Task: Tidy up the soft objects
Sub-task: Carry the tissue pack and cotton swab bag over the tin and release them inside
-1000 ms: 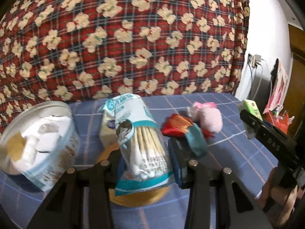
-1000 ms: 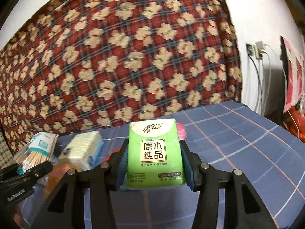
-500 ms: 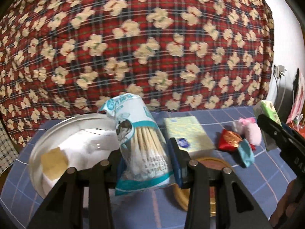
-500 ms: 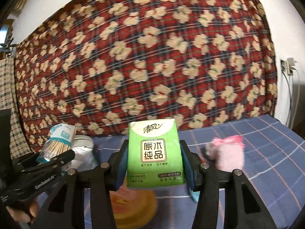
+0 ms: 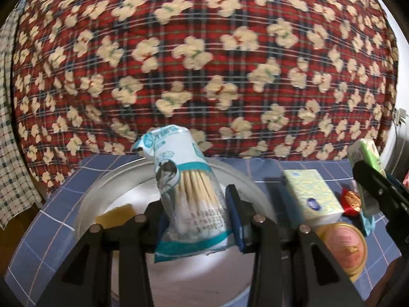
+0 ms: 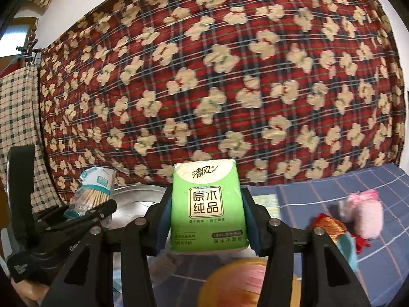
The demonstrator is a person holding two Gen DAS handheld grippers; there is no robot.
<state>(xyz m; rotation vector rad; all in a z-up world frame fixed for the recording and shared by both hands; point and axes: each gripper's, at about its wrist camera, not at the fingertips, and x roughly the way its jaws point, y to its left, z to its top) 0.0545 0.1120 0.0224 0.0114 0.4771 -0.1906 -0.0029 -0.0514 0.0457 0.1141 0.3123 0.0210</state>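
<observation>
Left hand-held gripper (image 5: 196, 220) tilted slightly downward, pads pinching a clear plastic bag of wooden cotton swabs (image 5: 190, 194), bag upright above the round silver metal tin (image 5: 102, 194). Right hand-held gripper (image 6: 207, 220) nearly level, pads clamped on both sides of a green soft tissue pack (image 6: 208, 204), held upright to the right of the tin.

Desk covered with blue checked cloth (image 6: 332, 186). Right of the tin: pale yellow tissue pack (image 5: 311, 197), round gold-rimmed lid (image 5: 342, 243), pink plush toy (image 6: 363, 217). Red plaid bear-print fabric (image 5: 204, 64) directly behind the tin.

Bare cloth right of the toy; desk edge left of the tin.
</observation>
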